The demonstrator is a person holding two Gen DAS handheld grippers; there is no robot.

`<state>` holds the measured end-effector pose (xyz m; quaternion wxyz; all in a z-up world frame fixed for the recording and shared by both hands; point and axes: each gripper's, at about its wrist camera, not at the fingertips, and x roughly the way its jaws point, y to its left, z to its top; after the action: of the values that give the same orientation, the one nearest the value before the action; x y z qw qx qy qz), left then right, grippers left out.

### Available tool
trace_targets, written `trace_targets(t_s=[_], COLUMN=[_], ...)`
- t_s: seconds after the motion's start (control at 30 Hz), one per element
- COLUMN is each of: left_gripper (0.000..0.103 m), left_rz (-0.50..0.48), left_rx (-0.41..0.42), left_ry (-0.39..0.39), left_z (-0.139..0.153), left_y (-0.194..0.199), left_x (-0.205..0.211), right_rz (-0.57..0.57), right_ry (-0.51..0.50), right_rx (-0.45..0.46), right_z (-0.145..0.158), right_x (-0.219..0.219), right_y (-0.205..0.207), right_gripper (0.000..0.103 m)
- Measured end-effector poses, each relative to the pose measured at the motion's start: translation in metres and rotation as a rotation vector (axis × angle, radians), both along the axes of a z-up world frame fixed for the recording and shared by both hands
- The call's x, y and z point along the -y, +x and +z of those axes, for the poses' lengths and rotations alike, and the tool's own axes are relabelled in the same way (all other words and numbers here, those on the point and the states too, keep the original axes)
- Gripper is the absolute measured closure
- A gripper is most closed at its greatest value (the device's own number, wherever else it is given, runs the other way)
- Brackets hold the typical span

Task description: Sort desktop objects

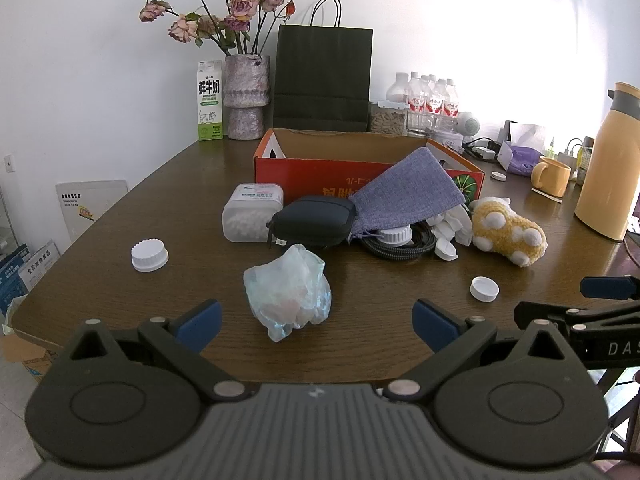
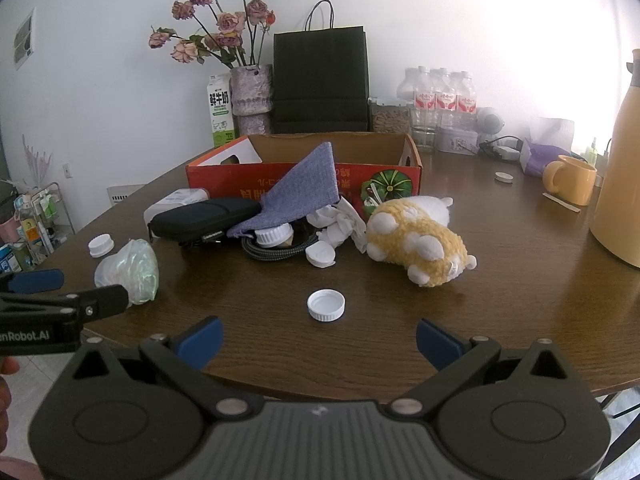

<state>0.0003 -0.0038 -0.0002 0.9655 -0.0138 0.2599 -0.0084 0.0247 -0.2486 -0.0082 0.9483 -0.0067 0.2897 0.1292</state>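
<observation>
My left gripper (image 1: pixel 317 322) is open and empty, just short of a crumpled clear plastic bag (image 1: pixel 289 294) near the table's front edge. My right gripper (image 2: pixel 319 340) is open and empty, just short of a white bottle cap (image 2: pixel 326 305). Behind them lies a pile: a black zip case (image 1: pixel 314 220), a purple cloth pouch (image 1: pixel 412 196), a coiled black cable (image 1: pixel 404 246), crumpled white tissue (image 2: pixel 340 222), a yellow plush toy (image 2: pixel 416 242) and a clear box of cotton swabs (image 1: pixel 250 212). An open red cardboard box (image 1: pixel 360 168) stands behind the pile.
A white lid (image 1: pixel 149 255) lies at the left. At the back stand a milk carton (image 1: pixel 210 100), a vase of flowers (image 1: pixel 246 96), a black paper bag (image 1: pixel 322 80) and water bottles (image 1: pixel 432 100). A yellow mug (image 2: pixel 572 180) and a yellow flask (image 1: pixel 612 164) stand at the right.
</observation>
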Motion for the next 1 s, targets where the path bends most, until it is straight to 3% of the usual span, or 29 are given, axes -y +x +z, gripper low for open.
trace_targets(t_s=[1.0], left_gripper=[0.000], left_rz=[0.005], left_rx=[-0.019], left_ry=[-0.010], left_z=[-0.012], left_y=[0.005], left_x=[-0.006], right_rz=[0.019], right_ry=[-0.008], right_rx=[-0.024], right_z=[-0.008], right_x=[-0.002], right_y=[0.004], right_gripper=[0.000])
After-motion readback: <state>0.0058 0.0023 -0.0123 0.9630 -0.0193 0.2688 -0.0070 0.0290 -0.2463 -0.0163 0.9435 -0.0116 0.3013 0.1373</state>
